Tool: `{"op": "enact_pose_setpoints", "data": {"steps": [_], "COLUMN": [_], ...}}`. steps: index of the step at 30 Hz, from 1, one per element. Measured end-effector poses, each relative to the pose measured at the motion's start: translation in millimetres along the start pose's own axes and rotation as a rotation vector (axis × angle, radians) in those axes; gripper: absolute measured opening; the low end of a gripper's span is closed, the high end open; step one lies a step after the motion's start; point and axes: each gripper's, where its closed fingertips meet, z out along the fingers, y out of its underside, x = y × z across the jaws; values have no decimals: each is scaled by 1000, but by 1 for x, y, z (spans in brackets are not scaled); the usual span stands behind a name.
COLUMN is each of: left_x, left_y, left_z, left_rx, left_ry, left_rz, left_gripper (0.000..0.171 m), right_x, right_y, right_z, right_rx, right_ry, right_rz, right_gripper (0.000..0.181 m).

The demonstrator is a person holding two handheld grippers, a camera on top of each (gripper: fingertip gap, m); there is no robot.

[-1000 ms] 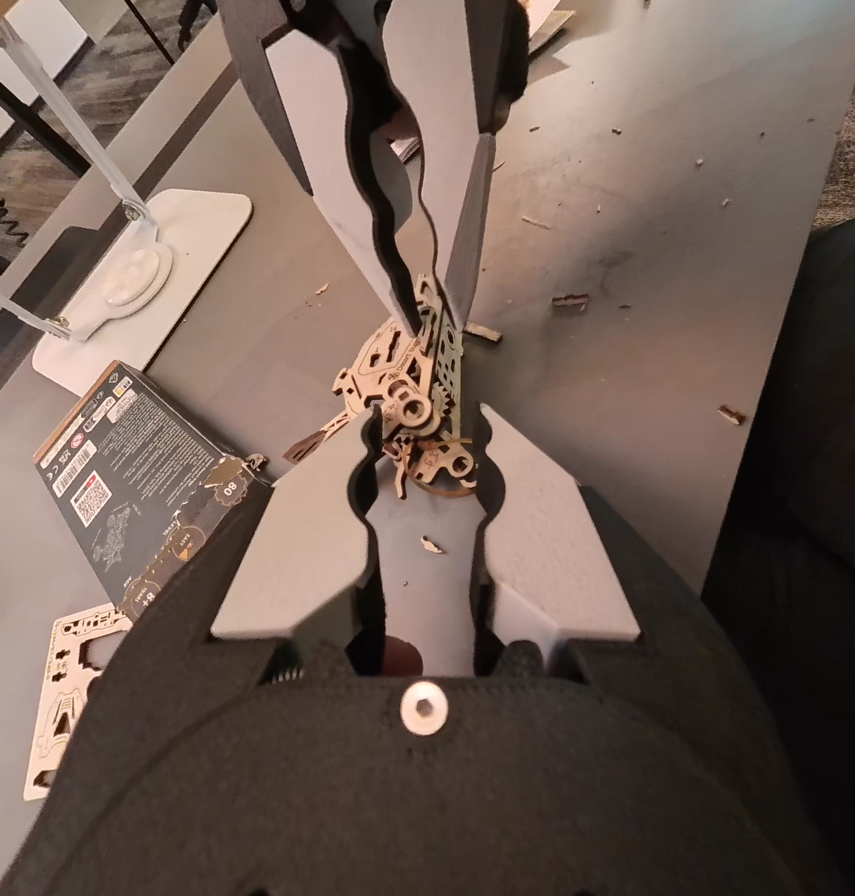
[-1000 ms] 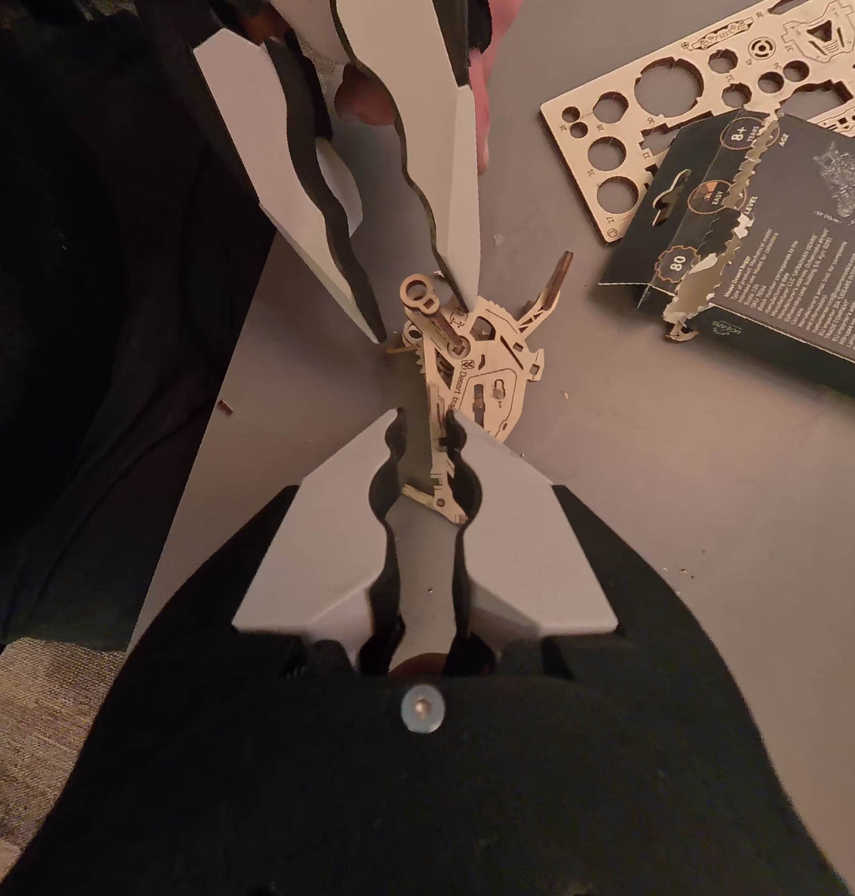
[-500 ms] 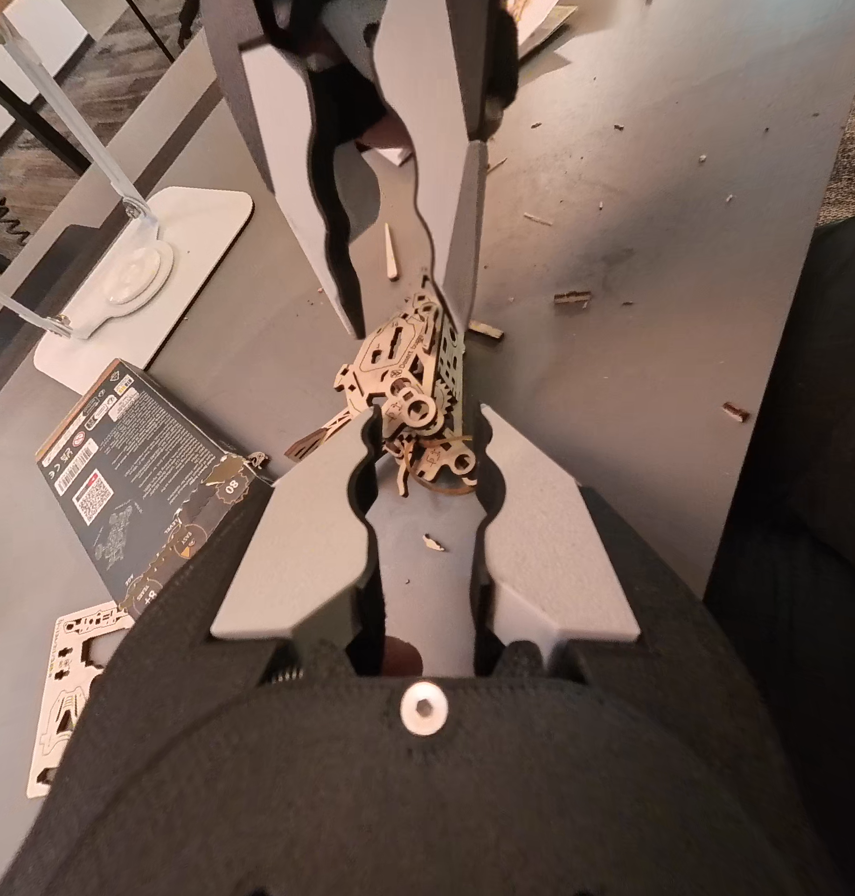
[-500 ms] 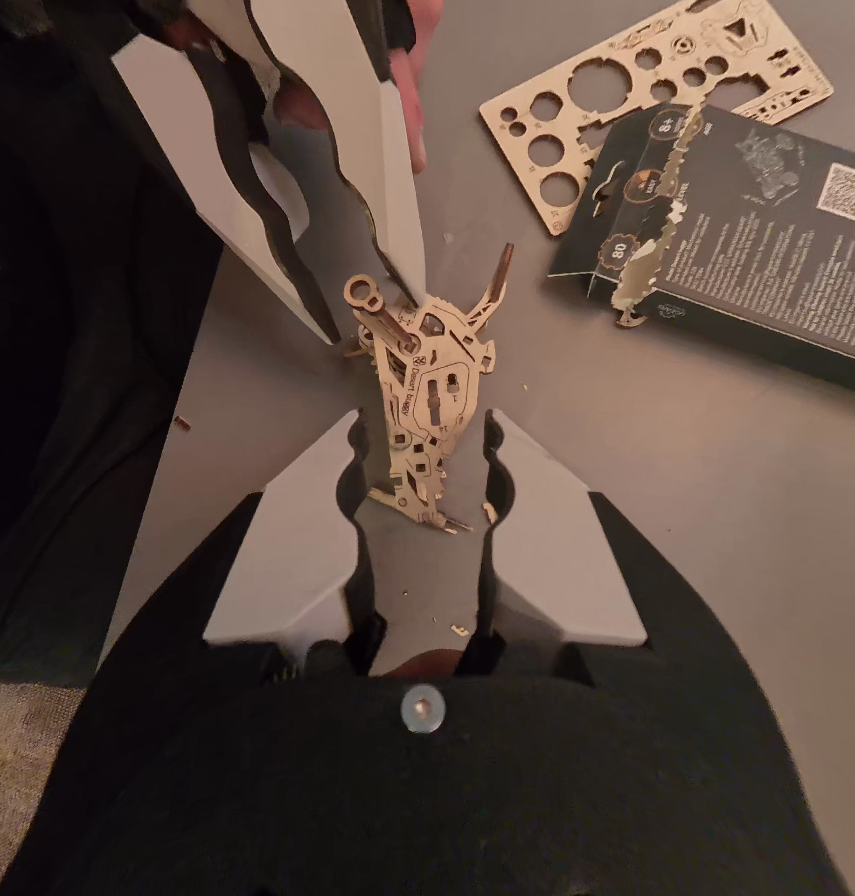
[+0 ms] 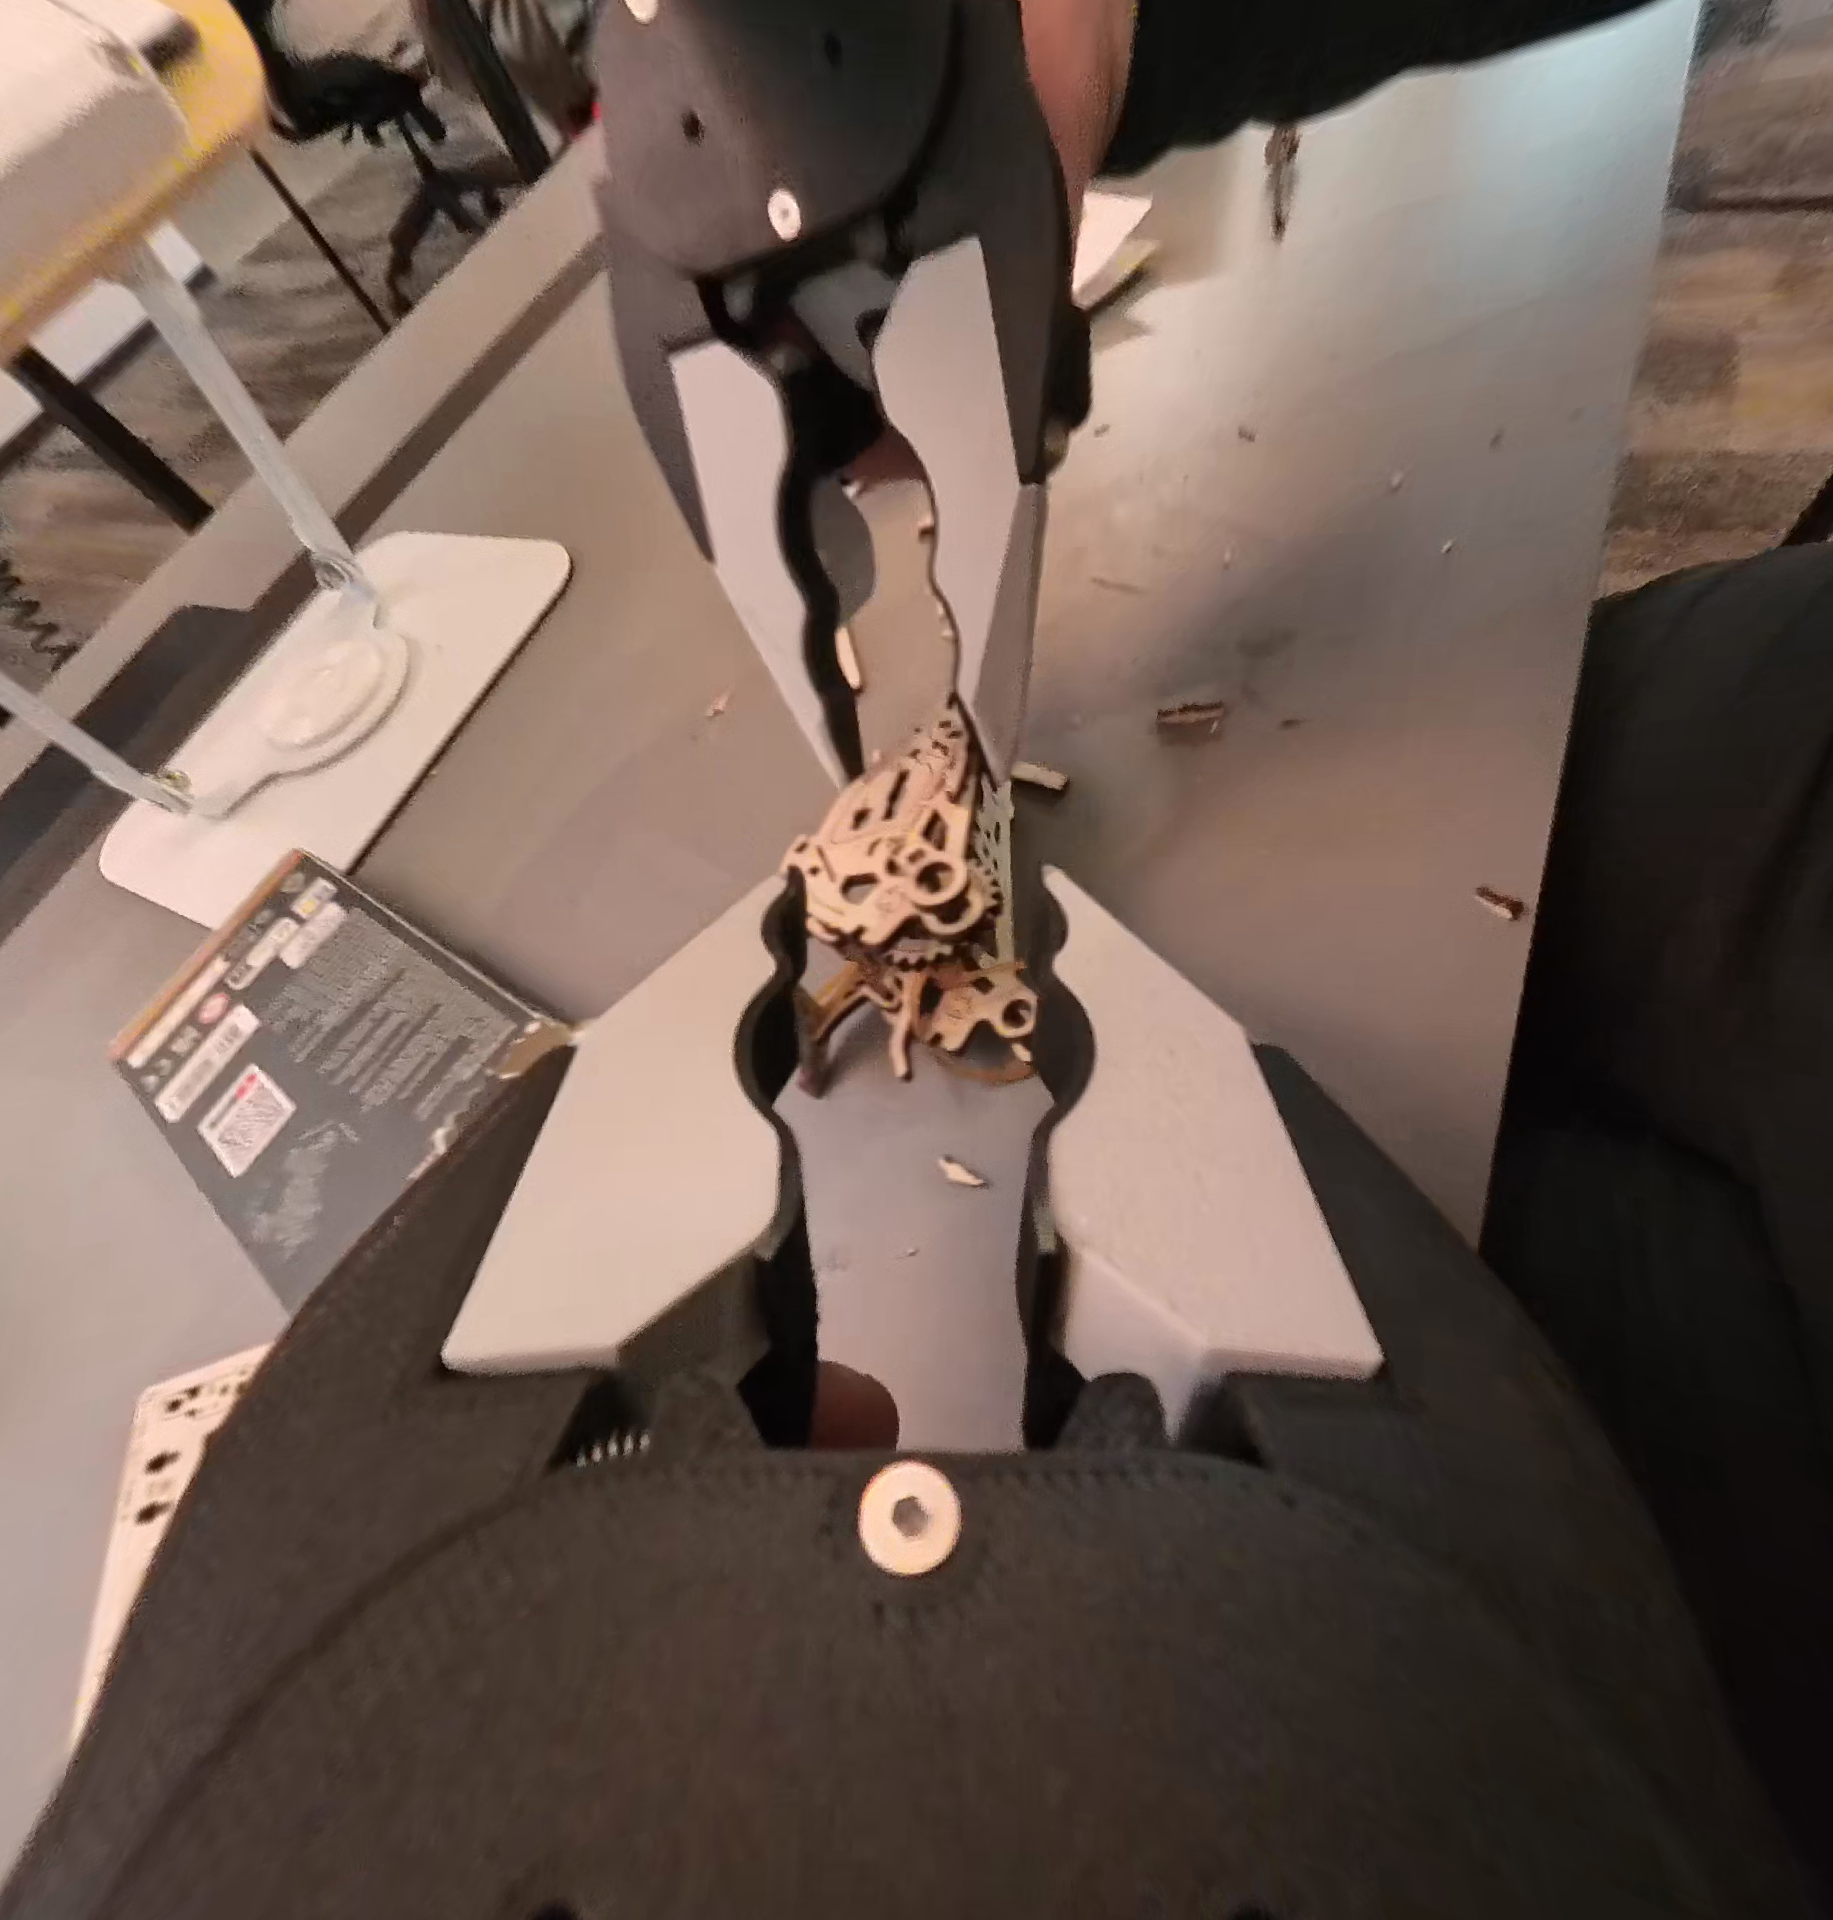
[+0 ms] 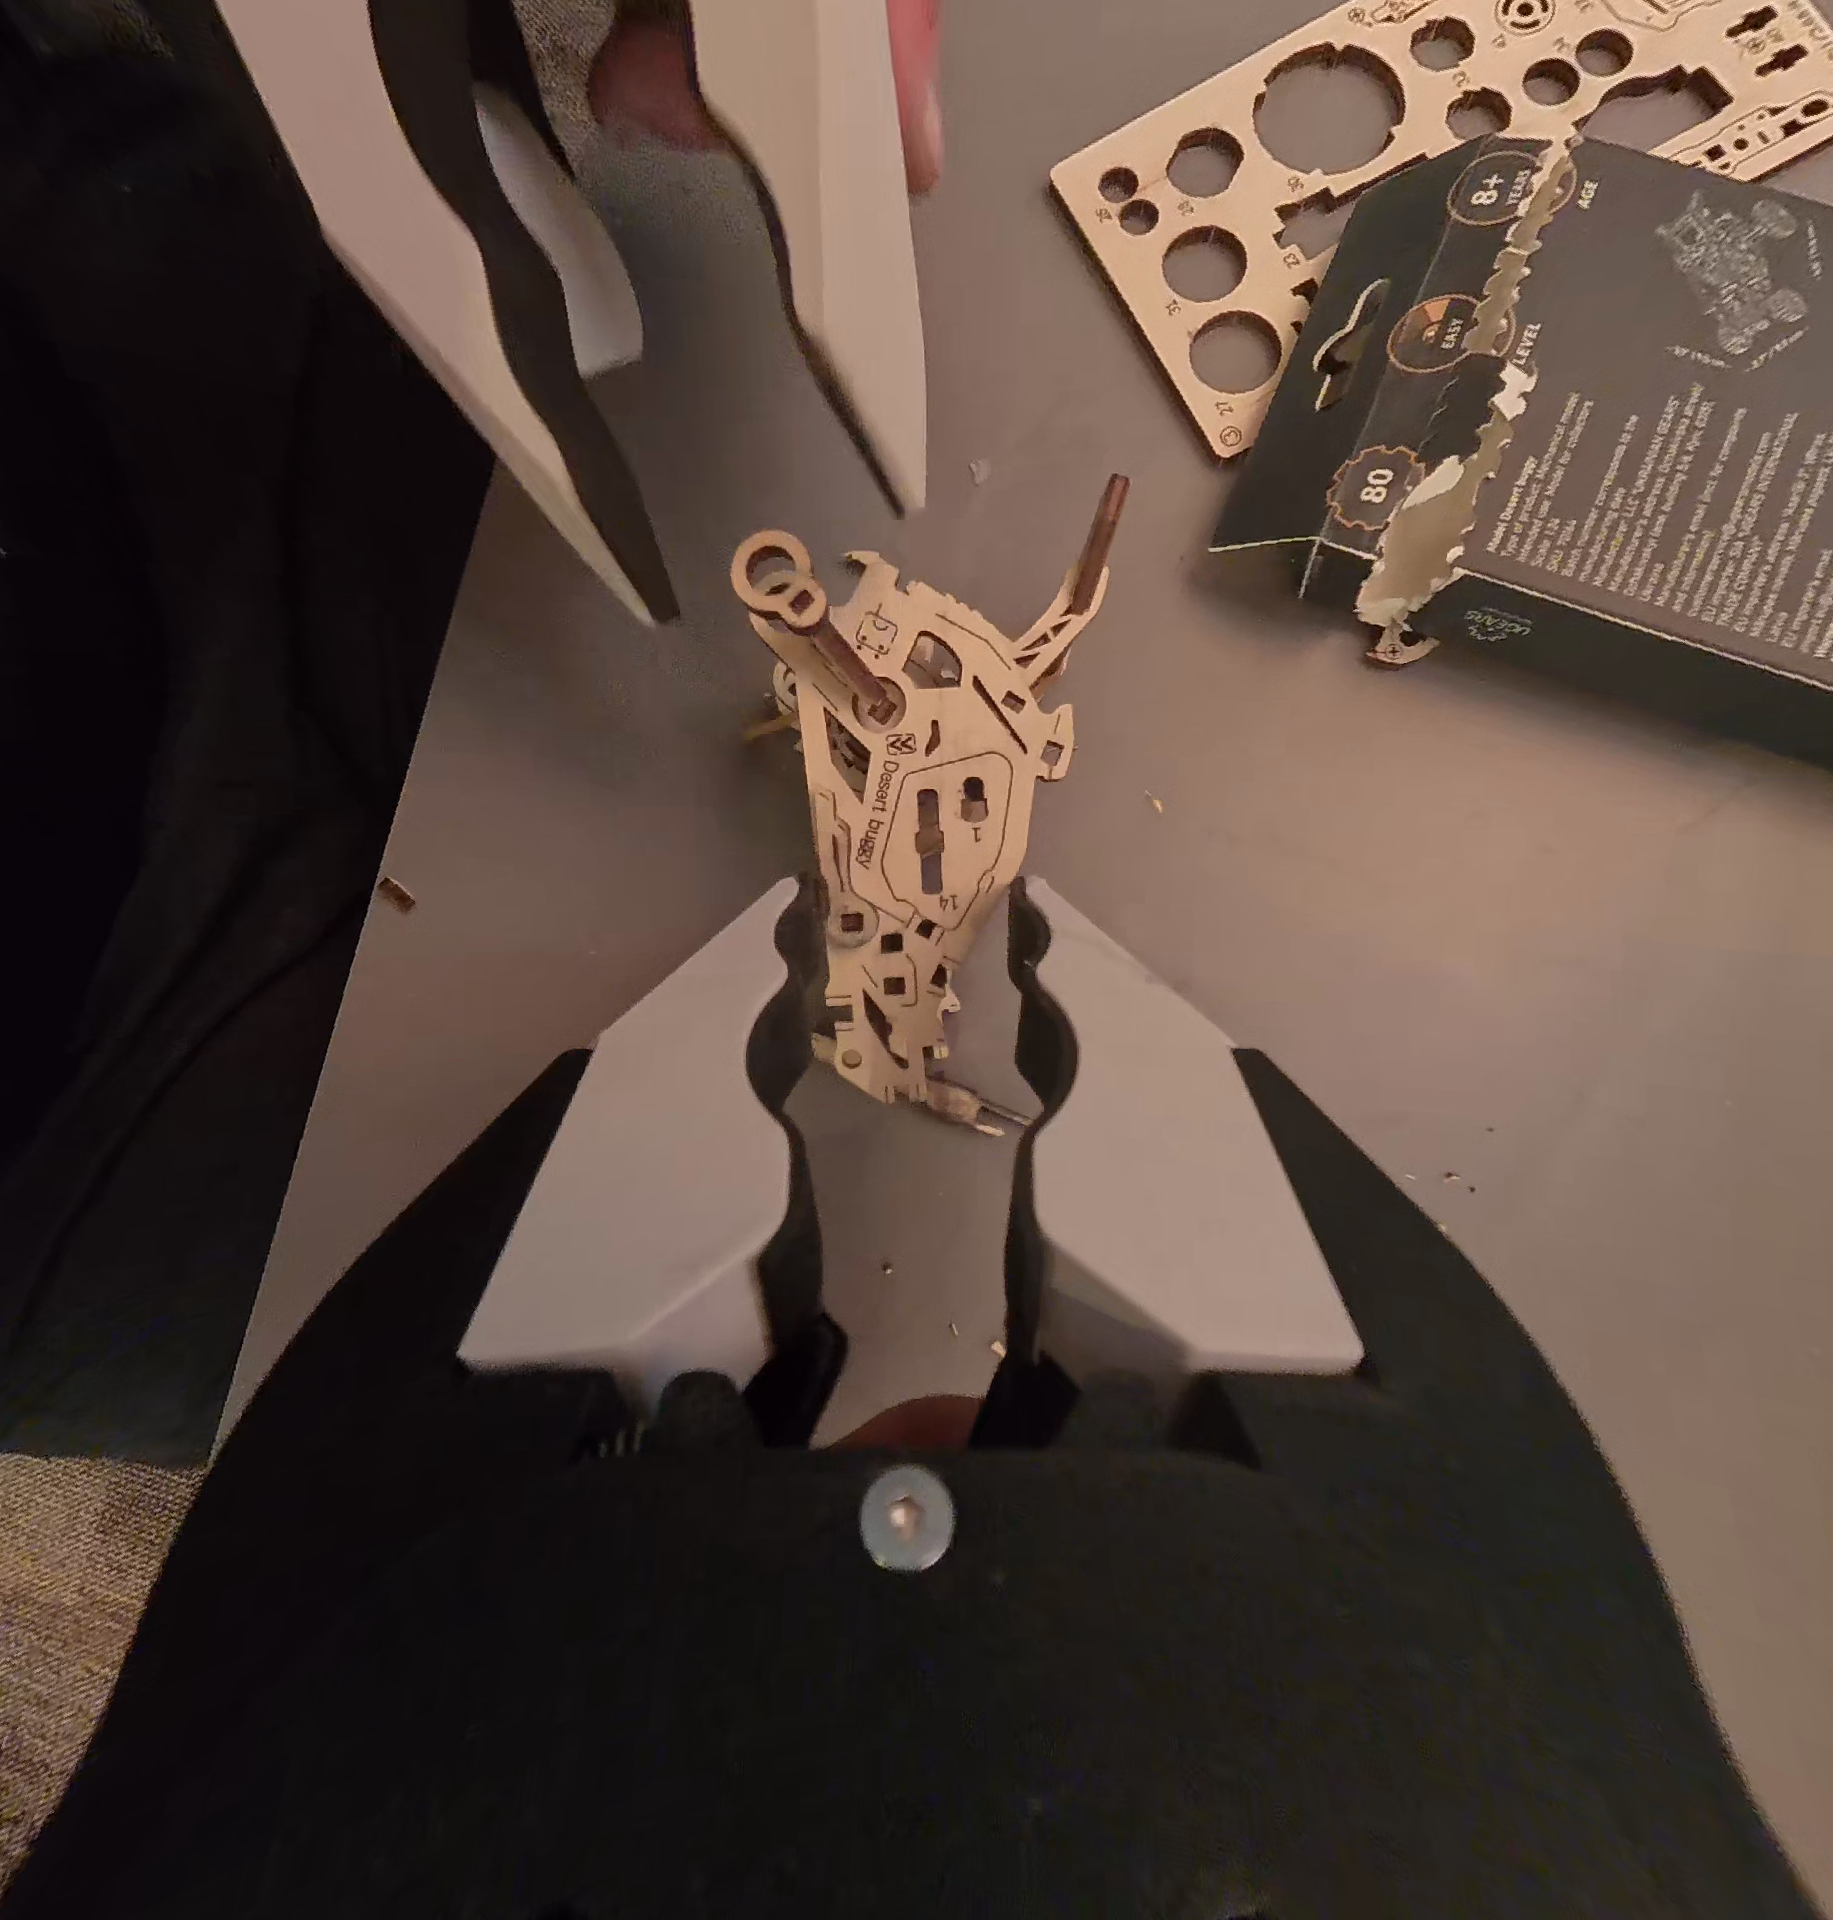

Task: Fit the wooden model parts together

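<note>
Right wrist view: wooden model (image 6: 922, 831) upright, between parted right gripper (image 6: 912, 925) fingers.
Left gripper (image 6: 787, 561): agape, above model.
Table (image 6: 1411, 987): torn box (image 6: 1618, 436).

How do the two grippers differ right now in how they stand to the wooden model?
The right gripper flanks the wooden model's lower end, jaws close against its edges; the left gripper sits at its ringed top, jaws wider. The right gripper's fingers seem to touch the model, firm grip unclear; the left gripper's show a gap. Both point at the model from opposite ends.
</note>
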Motion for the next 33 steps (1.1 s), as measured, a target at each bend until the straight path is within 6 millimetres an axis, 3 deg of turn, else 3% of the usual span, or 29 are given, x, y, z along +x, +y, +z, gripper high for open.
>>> {"op": "enact_pose_setpoints", "data": {"steps": [4, 8, 16, 33], "left_x": [-35, -54, -51, -36], "left_y": [-1, 21, 42, 48], "left_z": [-18, -11, 21, 34], "left_rx": [42, -26, -111, -88], "left_ry": [-62, -102, -48, 10], "left_rz": [-84, -114, -81, -125], "left_gripper": [34, 35, 34, 17], "right_x": [-2, -2, -3, -5], "right_y": [1, 0, 3, 3], "right_z": [0, -2, -2, 3], "right_rx": [0, 4, 12, 4], "right_ry": [-9, -2, 18, 44], "right_rz": [7, 7, 20, 10], "right_gripper": [35, 38, 42, 32]}}
